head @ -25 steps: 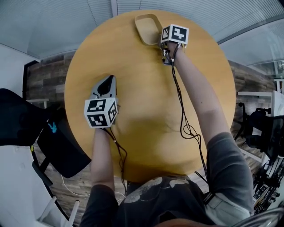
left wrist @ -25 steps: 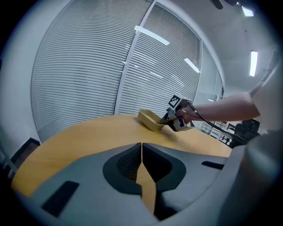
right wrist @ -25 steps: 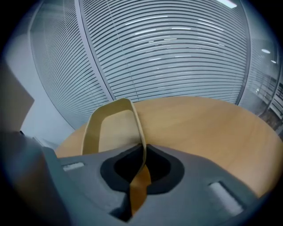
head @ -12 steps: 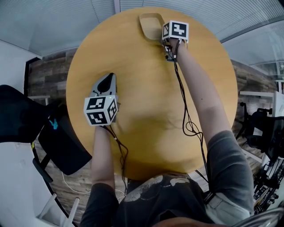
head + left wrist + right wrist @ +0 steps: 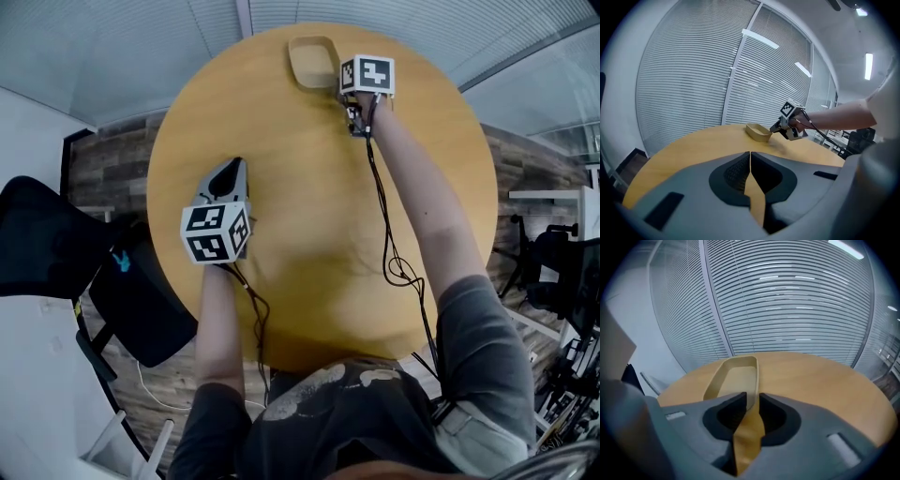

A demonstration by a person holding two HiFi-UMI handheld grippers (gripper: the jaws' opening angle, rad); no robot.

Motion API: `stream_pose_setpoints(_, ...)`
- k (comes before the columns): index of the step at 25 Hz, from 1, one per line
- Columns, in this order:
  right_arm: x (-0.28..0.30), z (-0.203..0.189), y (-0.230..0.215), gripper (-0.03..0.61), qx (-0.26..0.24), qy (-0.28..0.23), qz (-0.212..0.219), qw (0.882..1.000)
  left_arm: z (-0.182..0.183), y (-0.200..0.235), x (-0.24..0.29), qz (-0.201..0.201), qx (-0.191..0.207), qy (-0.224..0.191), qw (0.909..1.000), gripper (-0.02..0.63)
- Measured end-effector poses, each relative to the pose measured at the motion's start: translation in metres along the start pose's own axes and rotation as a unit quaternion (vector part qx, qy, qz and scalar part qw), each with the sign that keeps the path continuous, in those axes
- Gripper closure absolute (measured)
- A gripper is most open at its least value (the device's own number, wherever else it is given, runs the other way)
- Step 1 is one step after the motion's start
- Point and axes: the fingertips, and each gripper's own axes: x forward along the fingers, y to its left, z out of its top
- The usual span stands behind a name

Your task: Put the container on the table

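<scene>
The tan oblong container (image 5: 312, 62) lies on the far side of the round wooden table (image 5: 309, 216), open side up; it also shows in the left gripper view (image 5: 758, 132). My right gripper (image 5: 342, 82) is at the container's right rim. In the right gripper view the container's (image 5: 733, 378) right wall runs into the narrow gap between the jaws, so my right gripper (image 5: 752, 399) is shut on it. My left gripper (image 5: 225, 173) rests at the table's mid-left, far from the container. Its jaws (image 5: 750, 154) meet with nothing between them.
A black chair (image 5: 56, 253) stands off the table's left edge. A cable (image 5: 398, 272) trails from the right gripper along the arm across the table. Slatted window blinds (image 5: 787, 296) stand beyond the far edge. Bare tabletop lies between the two grippers.
The container, held by the right gripper, has shifted slightly towards the far edge and now looks flatter on the table. The left gripper has hardly moved.
</scene>
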Motion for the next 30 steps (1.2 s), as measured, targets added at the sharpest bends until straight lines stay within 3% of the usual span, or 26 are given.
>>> stream_pose_setpoints(3,-0.023,0.0,-0.003,0.494,-0.011,-0.01,0.002,1.0,0.007,-0.013,-0.01,0.0,0.008,-0.004,1.0,0.607)
stream_pose_setpoints(16,-0.146,-0.04,0.033,0.497,-0.019,-0.077,0.087,0.993,0.026,-0.075,-0.082,0.006,0.027,-0.02,0.9994,0.607)
stream_pose_setpoints(26,-0.274,-0.07,0.055,0.509,-0.058,-0.132,0.161,0.976,0.033,-0.156,-0.146,-0.002,0.038,-0.05,0.998,0.607)
stream_pose_setpoints(30,-0.317,-0.1,0.057,0.569,-0.068,-0.136,0.17,0.974,0.03,-0.188,-0.174,-0.005,0.039,-0.061,0.9974,0.607)
